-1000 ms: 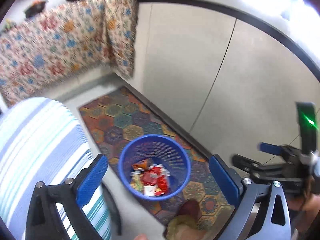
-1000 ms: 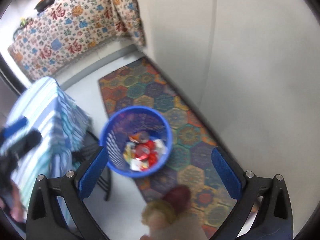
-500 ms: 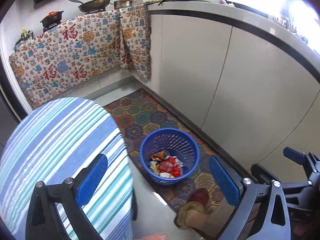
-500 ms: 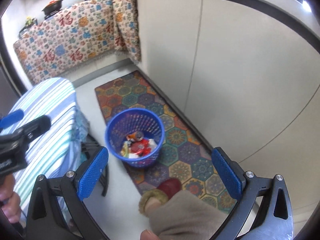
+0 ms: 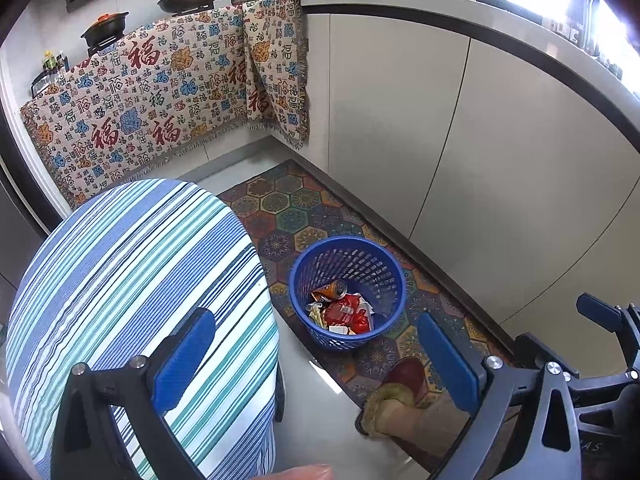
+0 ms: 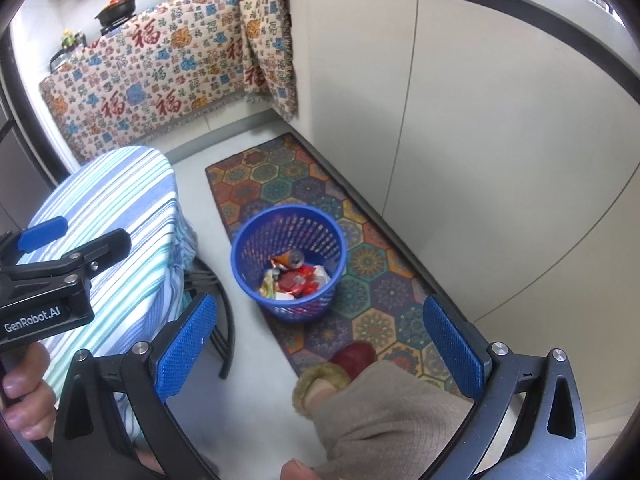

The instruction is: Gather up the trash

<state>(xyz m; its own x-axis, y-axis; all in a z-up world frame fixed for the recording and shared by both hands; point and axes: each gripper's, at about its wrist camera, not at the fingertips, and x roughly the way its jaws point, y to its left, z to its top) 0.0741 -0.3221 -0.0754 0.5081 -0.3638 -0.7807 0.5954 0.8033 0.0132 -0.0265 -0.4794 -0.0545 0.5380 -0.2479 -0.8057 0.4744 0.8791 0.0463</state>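
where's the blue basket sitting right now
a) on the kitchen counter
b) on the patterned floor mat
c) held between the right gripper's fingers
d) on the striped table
b, the blue basket with wrappers and a can inside stands on the patterned floor mat, beside the striped table and apart from both open grippers.

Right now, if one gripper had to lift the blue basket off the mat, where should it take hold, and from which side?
Grip the blue basket by its top rim, coming from above with one finger inside and one outside. It stands upright and open on the patterned mat, and the left edge is the one nearer the left gripper; the wrappers lie low, leaving the rim free.
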